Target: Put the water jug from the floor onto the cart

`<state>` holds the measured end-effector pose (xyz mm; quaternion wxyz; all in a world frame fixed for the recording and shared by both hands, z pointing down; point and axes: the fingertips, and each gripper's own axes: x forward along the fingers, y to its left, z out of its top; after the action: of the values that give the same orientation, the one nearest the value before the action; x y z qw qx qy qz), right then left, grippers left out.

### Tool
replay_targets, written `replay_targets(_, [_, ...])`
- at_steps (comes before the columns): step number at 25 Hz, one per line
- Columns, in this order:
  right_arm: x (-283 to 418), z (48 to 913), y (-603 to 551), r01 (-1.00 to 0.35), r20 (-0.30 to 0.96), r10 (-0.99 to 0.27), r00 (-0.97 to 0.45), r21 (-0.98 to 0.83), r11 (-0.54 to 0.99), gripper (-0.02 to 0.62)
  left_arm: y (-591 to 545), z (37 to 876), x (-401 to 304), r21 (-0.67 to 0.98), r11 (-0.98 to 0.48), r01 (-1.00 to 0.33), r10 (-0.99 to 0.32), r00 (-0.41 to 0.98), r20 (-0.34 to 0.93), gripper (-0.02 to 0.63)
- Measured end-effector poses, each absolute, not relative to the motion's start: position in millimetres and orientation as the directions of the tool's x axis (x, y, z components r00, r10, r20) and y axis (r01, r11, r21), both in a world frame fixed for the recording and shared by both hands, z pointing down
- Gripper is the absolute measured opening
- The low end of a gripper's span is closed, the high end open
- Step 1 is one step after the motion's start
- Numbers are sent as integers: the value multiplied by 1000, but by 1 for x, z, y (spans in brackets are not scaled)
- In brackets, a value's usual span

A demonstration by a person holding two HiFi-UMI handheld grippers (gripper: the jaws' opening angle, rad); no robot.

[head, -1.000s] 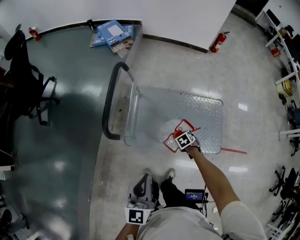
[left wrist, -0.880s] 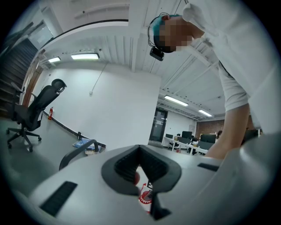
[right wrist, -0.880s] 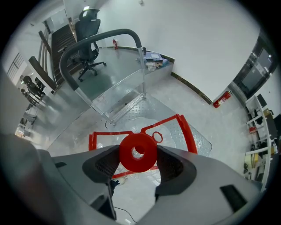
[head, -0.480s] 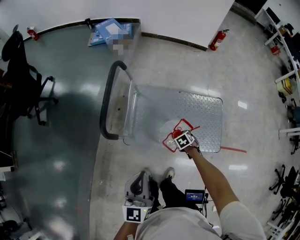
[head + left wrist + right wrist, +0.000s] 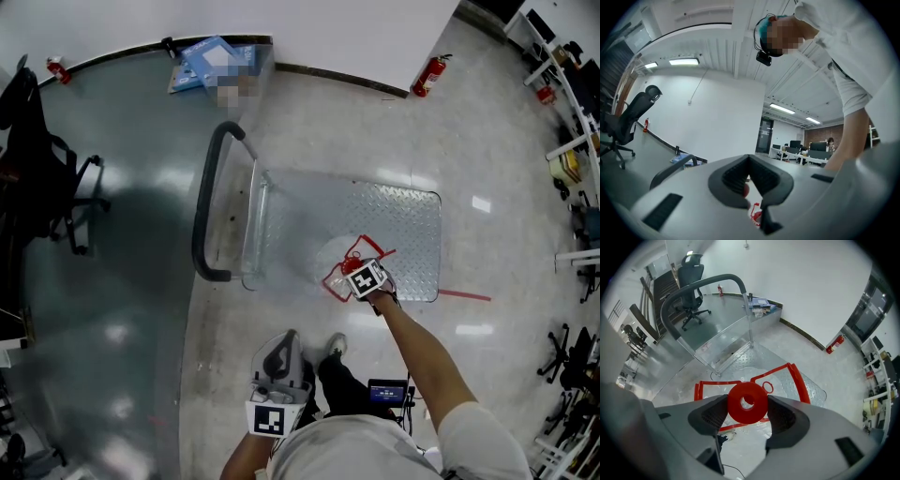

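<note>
The water jug (image 5: 339,265) is clear, with a red carrier frame (image 5: 797,376) and a red cap (image 5: 747,402). In the head view it is over the near edge of the cart's diamond-plate deck (image 5: 398,225). My right gripper (image 5: 364,278) comes down on it from above, and in the right gripper view its jaws (image 5: 747,405) are shut on the red cap. My left gripper (image 5: 289,341) stays low by my legs, well short of the cart. In the left gripper view it (image 5: 750,161) is shut with nothing in it.
The cart's black handle (image 5: 208,202) and clear end panel (image 5: 717,341) rise at its left end. A fire extinguisher (image 5: 427,75) and blue boxes (image 5: 211,61) stand along the far wall, an office chair (image 5: 42,159) at far left. A red tape line (image 5: 464,296) crosses the floor.
My right gripper keeps its hold on the jug at the same place on the cart. Only the head view has drifted a little.
</note>
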<state>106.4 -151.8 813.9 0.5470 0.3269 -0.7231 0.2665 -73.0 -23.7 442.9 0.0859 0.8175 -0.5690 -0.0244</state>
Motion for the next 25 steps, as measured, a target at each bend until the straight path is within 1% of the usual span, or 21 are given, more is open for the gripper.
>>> replay_targets(10, [118, 819, -148, -769, 959, -193, -206, -36, 638, 272, -50, 447, -40, 180, -412, -893, -905, 424, 29, -2])
replay_targets(20, [122, 814, -148, -765, 959, -209, -192, -13, 644, 272, -49, 447, -31, 195, -423, -885, -898, 438, 39, -2])
replay_targets(25, [120, 804, -148, -775, 947, -239, -216, -18, 632, 272, -46, 447, -32, 204, -424, -882, -898, 439, 32, -2])
